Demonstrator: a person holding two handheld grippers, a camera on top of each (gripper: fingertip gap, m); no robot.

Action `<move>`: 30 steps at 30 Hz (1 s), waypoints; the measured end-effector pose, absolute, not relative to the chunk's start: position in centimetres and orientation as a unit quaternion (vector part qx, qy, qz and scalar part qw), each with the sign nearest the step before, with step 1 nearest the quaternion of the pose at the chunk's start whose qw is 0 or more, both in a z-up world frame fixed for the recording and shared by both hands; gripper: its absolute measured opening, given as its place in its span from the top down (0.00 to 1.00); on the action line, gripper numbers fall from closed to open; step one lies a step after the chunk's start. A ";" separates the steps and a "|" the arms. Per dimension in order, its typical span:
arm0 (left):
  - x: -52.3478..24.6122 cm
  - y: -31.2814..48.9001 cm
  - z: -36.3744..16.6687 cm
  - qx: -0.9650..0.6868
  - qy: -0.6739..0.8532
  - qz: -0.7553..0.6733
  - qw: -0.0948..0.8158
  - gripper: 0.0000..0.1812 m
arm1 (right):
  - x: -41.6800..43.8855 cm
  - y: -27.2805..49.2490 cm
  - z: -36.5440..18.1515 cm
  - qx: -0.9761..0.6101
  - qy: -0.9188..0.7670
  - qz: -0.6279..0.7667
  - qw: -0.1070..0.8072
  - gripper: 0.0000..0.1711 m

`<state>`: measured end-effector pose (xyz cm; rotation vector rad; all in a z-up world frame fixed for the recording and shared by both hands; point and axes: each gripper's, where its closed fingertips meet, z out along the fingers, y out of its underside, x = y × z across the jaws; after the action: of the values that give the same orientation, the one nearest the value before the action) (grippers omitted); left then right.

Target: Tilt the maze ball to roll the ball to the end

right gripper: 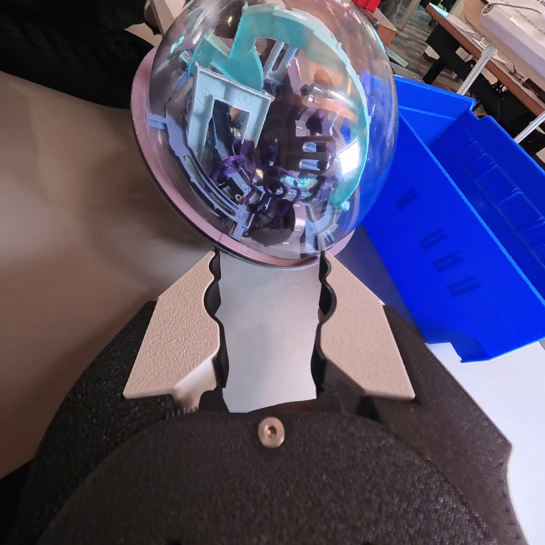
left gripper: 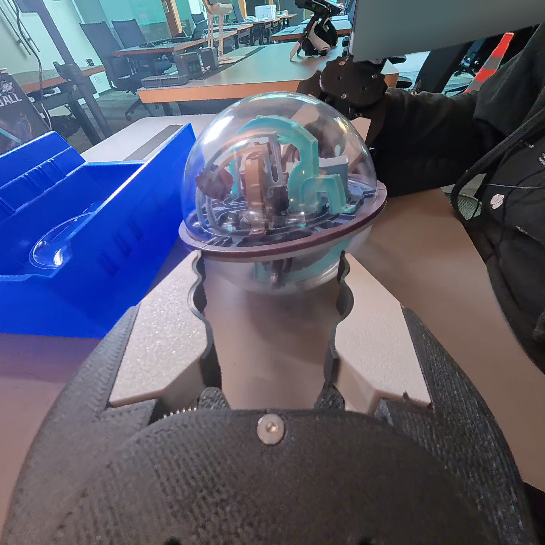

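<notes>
- Clear plastic sphere with a teal, grey and purple track maze inside and a dull purple band round its middle — the maze ball — sits between the two grippers, over the tan worktop and just beside a blue plastic bin.
- Left gripper: fingers spread, tips at either side of the lower half just under the band; they appear to cradle the shell, though actual contact is hard to confirm.
- Right gripper: fingers likewise apart, tips meeting the purple band at the sphere's edge; in the left wrist view it shows beyond the ball, held by a black-gloved hand.
- Small rolling ball inside: I cannot pick it out among the tracks.
- Handling, as a judgement: light, rigid and hollow, but smooth and curved, so likely slippery; the band offers the one ledge to bear against.
- Opposed support from both sides seems safest — slow, small tilts, since a slip would drop it onto the worktop.
</notes>
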<state>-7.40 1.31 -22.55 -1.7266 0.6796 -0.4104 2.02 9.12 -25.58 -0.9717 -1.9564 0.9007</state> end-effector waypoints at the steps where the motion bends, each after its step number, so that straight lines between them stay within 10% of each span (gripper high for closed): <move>1: -7.4 1.2 -22.5 -0.737 0.291 -0.178 0.583 0.52 | 2.0 9.1 -25.7 -0.381 -0.767 0.353 0.377 0.62; 30: -6.8 0.4 -21.6 -0.725 0.288 -0.183 0.598 0.56 | 2.9 8.6 -25.2 -0.407 -0.744 0.434 0.305 0.53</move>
<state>-6.80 0.39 -21.57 -1.6812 0.6691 -0.4250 2.92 8.63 -25.16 -1.0782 -1.9684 1.1480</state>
